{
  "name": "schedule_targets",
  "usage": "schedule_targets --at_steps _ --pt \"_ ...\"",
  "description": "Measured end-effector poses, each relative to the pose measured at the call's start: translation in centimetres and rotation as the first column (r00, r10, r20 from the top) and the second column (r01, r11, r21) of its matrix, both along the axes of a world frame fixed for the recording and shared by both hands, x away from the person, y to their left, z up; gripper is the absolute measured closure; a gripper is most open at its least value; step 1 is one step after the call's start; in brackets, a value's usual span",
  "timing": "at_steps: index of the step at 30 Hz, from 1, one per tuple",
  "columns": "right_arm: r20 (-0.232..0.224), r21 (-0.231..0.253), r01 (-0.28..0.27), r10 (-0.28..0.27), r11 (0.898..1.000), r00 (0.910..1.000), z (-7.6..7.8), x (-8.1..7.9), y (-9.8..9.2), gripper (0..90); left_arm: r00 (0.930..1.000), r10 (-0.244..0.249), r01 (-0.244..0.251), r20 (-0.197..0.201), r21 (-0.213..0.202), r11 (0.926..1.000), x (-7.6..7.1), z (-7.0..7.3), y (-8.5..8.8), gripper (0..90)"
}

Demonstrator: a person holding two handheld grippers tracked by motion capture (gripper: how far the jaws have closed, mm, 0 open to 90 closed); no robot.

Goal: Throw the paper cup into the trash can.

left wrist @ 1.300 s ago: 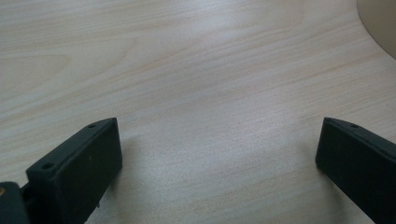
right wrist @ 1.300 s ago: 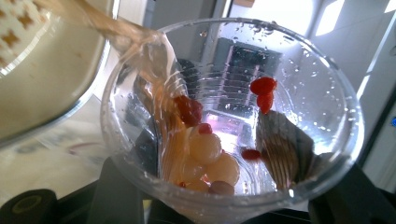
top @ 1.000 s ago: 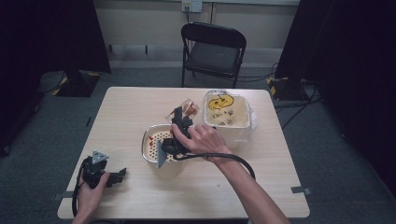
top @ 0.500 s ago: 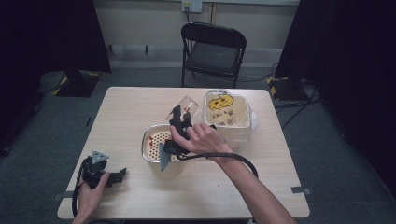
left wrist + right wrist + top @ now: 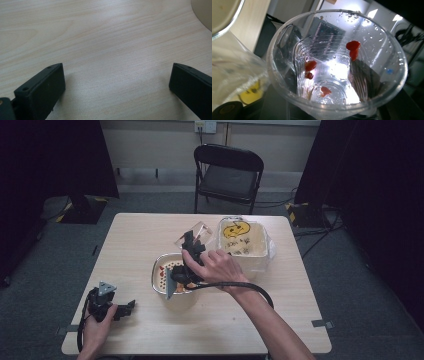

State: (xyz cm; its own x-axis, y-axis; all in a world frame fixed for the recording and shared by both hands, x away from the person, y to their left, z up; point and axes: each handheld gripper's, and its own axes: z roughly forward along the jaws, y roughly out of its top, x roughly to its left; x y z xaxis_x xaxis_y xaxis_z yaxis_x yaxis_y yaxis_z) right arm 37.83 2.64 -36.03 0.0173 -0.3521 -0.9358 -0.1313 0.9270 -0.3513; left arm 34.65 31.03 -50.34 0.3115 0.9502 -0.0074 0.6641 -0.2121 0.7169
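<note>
Dim room, backlit glare, soft focus

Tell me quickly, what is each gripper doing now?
Left gripper: open, holding nothing, low over the table.
Right gripper: closed on the clear plastic cup.

Clear plastic cup — tilted, wet, few red bits inside.

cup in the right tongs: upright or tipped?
Tipped. The clear plastic cup slants, mouth toward the strainer bowl; the right gripper view looks into it, a few red bits stuck inside.
</note>
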Motion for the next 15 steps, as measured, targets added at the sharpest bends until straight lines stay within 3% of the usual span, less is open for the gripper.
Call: schedule_targets --at_steps 1,3,5,6,7,8,9,10,11,12,15 --pt "-0.035 0.049 -0.013 0.014 0.999 0.9993 0.4 0.1 0.0 48.2 1.0 0.0 0.0 0.0 0.0 1.0 0.0 0.0 0.0 0.0" --pt "-0.101 0.185 0.006 0.013 0.983 0.9948 1.0 0.3 -0.3 48.2 1.0 0.0 0.0 0.0 0.0 1.0 0.0 0.0 0.0 0.0" --pt "-0.17 0.316 0.029 0.027 0.948 0.9851 1.7 0.4 -0.7 48.3 1.0 0.0 0.0 0.0 0.0 1.0 0.0 0.0 0.0 0.0" --pt "-0.196 0.379 0.038 0.04 0.925 0.9797 1.9 0.5 -1.0 48.3 1.0 0.0 0.0 0.0 -0.001 1.0 0.0 0.0 0.0 0.0" --pt "-0.212 0.406 0.037 0.054 0.913 0.9759 2.1 0.6 -1.1 48.5 1.0 0.0 0.0 0.0 -0.001 1.0 0.0 0.0 0.0 0.0" --pt "-0.234 0.45 0.051 0.063 0.891 0.9702 2.1 0.6 -1.3 48.5 1.0 0.0 0.0 0.0 -0.001 1.0 0.0 0.0 0.0 0.0" --pt "-0.248 0.478 0.051 0.079 0.877 0.9655 2.2 0.7 -1.5 48.5 1.0 0.0 0.0 0.0 -0.001 1.0 0.0 0.0 0.0 0.0" --pt "-0.269 0.518 0.056 0.1 0.854 0.9579 2.3 0.8 -1.7 48.5 1.0 0.0 0.0 0.0 -0.001 1.0 0.0 0.0 0.0 0.0" --pt "-0.293 0.562 0.081 0.107 0.823 0.9501 2.2 0.9 -2.0 48.6 1.0 0.0 0.0 0.0 -0.001 1.0 0.0 0.0 0.0 0.0" --pt "-0.315 0.615 0.1 0.127 0.782 0.9407 2.2 0.9 -2.3 48.6 1.0 0.0 0.0 0.0 -0.001 1.0 0.0 0.0 0.0 0.0" --pt "-0.367 0.747 0.155 0.207 0.647 0.9071 2.1 1.2 -3.3 48.7 1.0 0.0 0.0 0.0 0.0 1.0 0.0 0.0 0.0 0.0"
